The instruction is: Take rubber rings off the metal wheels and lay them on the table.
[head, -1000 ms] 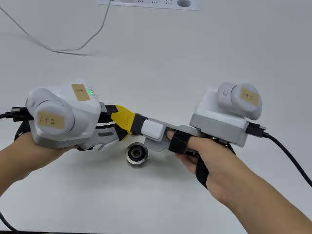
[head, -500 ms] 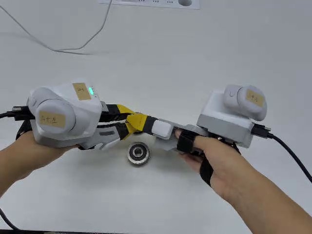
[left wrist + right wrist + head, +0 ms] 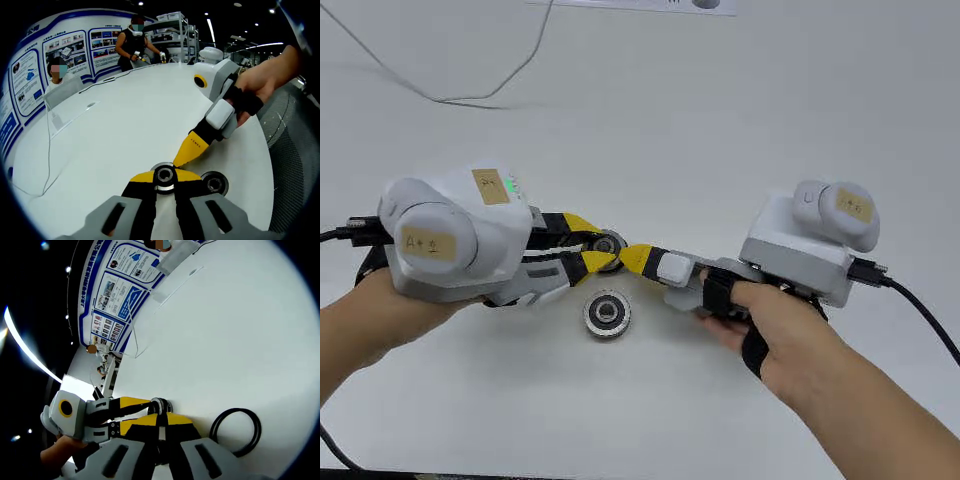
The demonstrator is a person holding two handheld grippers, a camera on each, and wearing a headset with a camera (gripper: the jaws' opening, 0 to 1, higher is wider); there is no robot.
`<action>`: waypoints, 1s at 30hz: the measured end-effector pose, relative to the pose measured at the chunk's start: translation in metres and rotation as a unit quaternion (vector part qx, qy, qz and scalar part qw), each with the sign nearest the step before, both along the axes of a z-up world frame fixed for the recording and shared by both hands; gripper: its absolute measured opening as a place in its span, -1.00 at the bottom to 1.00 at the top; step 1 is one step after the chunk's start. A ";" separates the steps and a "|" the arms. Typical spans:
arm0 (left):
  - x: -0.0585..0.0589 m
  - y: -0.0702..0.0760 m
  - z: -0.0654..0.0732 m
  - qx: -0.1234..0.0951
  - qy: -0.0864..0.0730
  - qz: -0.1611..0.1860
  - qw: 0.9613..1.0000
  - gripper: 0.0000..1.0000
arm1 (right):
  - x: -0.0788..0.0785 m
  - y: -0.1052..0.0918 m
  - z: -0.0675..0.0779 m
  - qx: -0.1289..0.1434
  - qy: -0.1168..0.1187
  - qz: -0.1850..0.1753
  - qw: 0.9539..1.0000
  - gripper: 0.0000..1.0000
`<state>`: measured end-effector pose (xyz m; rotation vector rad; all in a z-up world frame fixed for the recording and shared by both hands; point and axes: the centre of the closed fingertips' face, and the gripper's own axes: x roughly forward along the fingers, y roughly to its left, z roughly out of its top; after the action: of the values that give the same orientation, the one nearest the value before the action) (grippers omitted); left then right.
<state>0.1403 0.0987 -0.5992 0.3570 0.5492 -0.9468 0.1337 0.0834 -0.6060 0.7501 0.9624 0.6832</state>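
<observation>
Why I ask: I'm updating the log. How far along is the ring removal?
Done: one black rubber ring lies loose on the white table. In hand: the left gripper clamps a small metal wheel, the right gripper's yellow tips at its rim. Left: a second metal wheel on the table, apparently still ringed.

Left gripper [image 3: 595, 244], right gripper [image 3: 159, 421] yellow-tipped; metal wheel [image 3: 165, 179] silver-black; table [image 3: 720, 120] white.

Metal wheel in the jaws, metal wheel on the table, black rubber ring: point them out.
Gripped metal wheel [image 3: 607, 243]: head view, hub.
Tabletop metal wheel [image 3: 607, 313]: head view, hub.
Black rubber ring [image 3: 239, 411]: right gripper view, band.
</observation>
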 end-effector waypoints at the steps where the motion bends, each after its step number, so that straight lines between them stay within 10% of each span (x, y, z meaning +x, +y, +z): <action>1: 0.000 0.000 0.000 0.000 0.000 0.000 1.000 -0.75 | 0.000 0.000 0.001 0.000 -0.001 0.000 1.000 -0.90; 5: 0.000 0.000 0.000 0.000 0.000 0.001 1.000 -0.75 | 0.004 -0.006 -0.001 -0.024 -0.034 0.009 0.999 -0.97; 7: 0.000 0.000 0.000 0.001 0.000 0.001 1.000 -0.75 | -0.002 -0.004 0.001 -0.005 -0.004 0.000 1.000 -0.97; 30: 0.002 0.001 0.000 -0.001 0.000 0.001 1.000 -0.75 | -0.007 -0.001 -0.003 0.022 0.008 -0.003 1.000 -0.95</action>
<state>0.1418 0.0996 -0.5994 0.3542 0.5491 -0.9451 0.1264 0.0828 -0.6094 0.7984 0.9623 0.6959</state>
